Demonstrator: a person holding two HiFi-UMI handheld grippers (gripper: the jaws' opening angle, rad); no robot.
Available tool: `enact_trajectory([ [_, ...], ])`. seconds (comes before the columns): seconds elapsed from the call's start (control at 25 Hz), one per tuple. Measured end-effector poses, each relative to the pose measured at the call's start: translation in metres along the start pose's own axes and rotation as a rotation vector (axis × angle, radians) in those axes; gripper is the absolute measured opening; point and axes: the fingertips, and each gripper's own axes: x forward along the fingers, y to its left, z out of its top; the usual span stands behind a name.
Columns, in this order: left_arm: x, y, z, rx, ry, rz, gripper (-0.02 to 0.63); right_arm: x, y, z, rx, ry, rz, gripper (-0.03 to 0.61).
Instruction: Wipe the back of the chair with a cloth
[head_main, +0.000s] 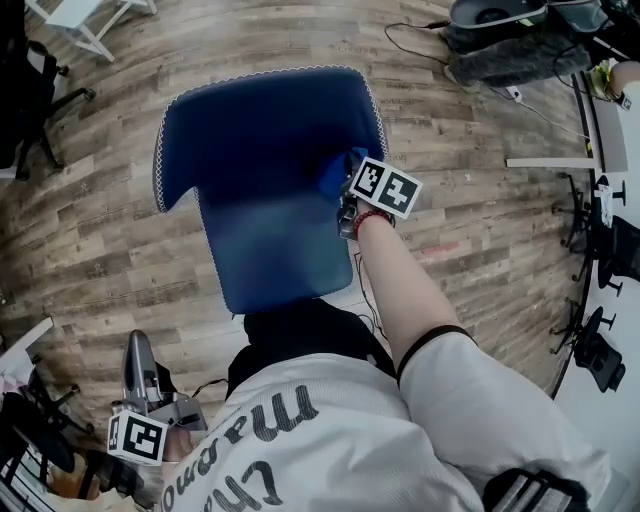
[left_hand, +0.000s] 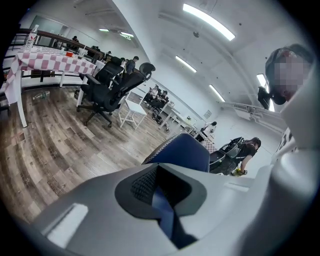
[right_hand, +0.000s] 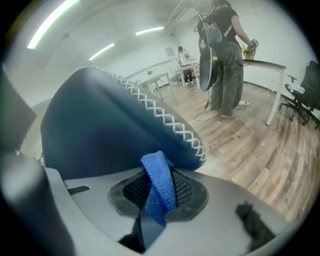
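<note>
A blue upholstered chair (head_main: 270, 190) with white stitched edging fills the middle of the head view. My right gripper (head_main: 347, 196) is at its right edge, shut on a folded blue cloth (head_main: 334, 174) that lies against the upholstery. In the right gripper view the cloth (right_hand: 160, 180) sticks up between the jaws, with the chair (right_hand: 105, 125) directly behind it. My left gripper (head_main: 139, 350) hangs low at the person's left side, away from the chair, its jaws together with nothing in them. From the left gripper view the chair (left_hand: 182, 150) shows beyond the jaws.
Wood-plank floor lies all round. A black bag (head_main: 500, 35) and cables (head_main: 420, 45) lie at the far right. Black office chairs (head_main: 600, 340) stand along the right edge, another (head_main: 30, 90) at the left. A person (right_hand: 222, 55) stands by a white table (right_hand: 270, 65).
</note>
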Motion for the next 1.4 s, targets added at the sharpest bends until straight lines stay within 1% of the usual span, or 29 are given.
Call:
enact_trajectory([
  [0.16,-0.005,-0.003,-0.003,-0.008,-0.009,-0.001,0.005,-0.003,0.006,-0.003,-0.018,-0.004,0.013,0.074],
  [0.32,-0.020,0.006,-0.006,-0.023,-0.021,0.044,0.005,0.012,0.042,-0.022,-0.045,0.042,0.077,0.074],
  [0.44,-0.036,0.018,-0.009,-0.040,-0.033,0.092,0.005,0.030,0.091,-0.043,-0.096,0.099,0.158,0.074],
  [0.52,-0.046,0.028,-0.010,-0.055,-0.040,0.128,0.005,0.041,0.131,-0.060,-0.134,0.139,0.228,0.074],
  [0.64,-0.056,0.037,-0.014,-0.089,-0.058,0.159,0.005,0.052,0.191,-0.089,-0.193,0.198,0.340,0.074],
  [0.72,-0.063,0.043,-0.016,-0.090,-0.059,0.194,0.005,0.056,0.226,-0.109,-0.212,0.236,0.411,0.074],
  [0.8,-0.067,0.047,-0.018,-0.099,-0.059,0.224,0.005,0.060,0.254,-0.127,-0.219,0.268,0.468,0.074],
  [0.92,-0.071,0.051,-0.023,-0.117,-0.058,0.258,0.005,0.066,0.282,-0.150,-0.222,0.322,0.526,0.074],
  [1.0,-0.075,0.055,-0.026,-0.128,-0.057,0.279,0.005,0.069,0.293,-0.160,-0.224,0.344,0.545,0.074],
  [1.12,-0.077,0.059,-0.029,-0.140,-0.054,0.294,0.005,0.077,0.297,-0.166,-0.232,0.358,0.554,0.074],
  [1.32,-0.062,0.055,-0.031,-0.138,-0.034,0.276,0.005,0.088,0.282,-0.165,-0.259,0.365,0.547,0.074],
  [1.4,-0.052,0.049,-0.030,-0.130,-0.022,0.261,0.005,0.093,0.269,-0.161,-0.245,0.364,0.531,0.074],
])
